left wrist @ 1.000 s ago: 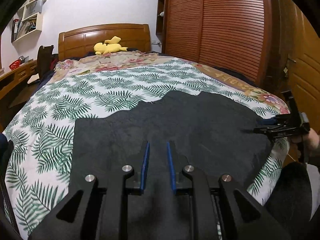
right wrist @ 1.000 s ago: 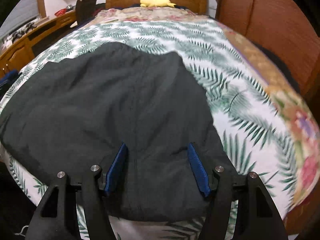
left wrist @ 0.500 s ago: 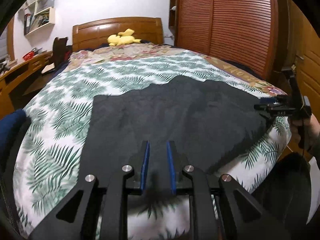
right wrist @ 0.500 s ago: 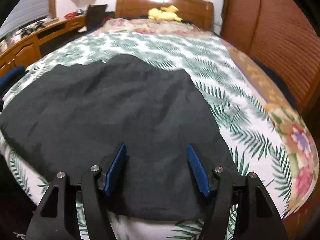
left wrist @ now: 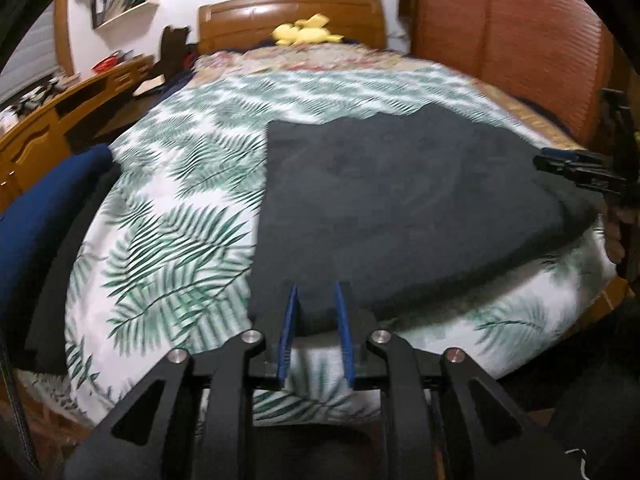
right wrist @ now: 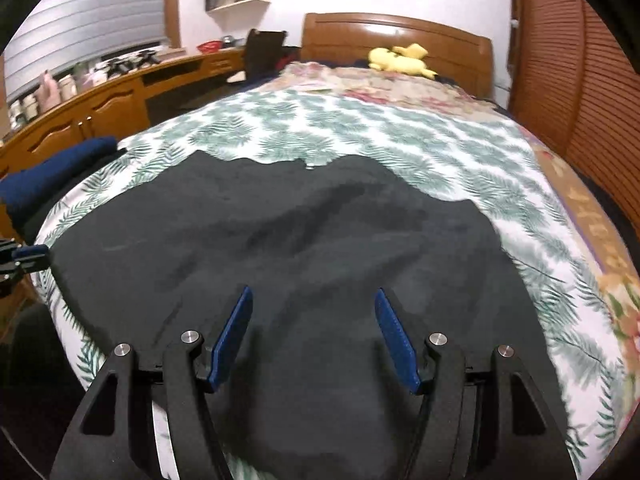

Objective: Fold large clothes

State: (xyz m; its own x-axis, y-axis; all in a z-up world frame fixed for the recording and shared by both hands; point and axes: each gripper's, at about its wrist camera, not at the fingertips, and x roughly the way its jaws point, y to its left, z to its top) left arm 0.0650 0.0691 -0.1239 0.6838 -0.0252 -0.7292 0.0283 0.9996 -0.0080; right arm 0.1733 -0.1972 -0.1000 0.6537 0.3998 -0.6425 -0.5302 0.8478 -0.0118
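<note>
- Left wrist view: the dark garment [left wrist: 400, 208] is spread flat at the foot of the bed [left wrist: 172, 216], so I'd say we're at the lay-out and re-grab stage. The left gripper [left wrist: 316, 320] is at the garment's near hem, its jaws narrow and opening, with the cloth edge between them, nothing pinched. It'll need a fresh hold next.
- Right wrist view: the right gripper [right wrist: 314, 332] hangs over the garment's near part, jaws wide apart, holding nothing.
</note>
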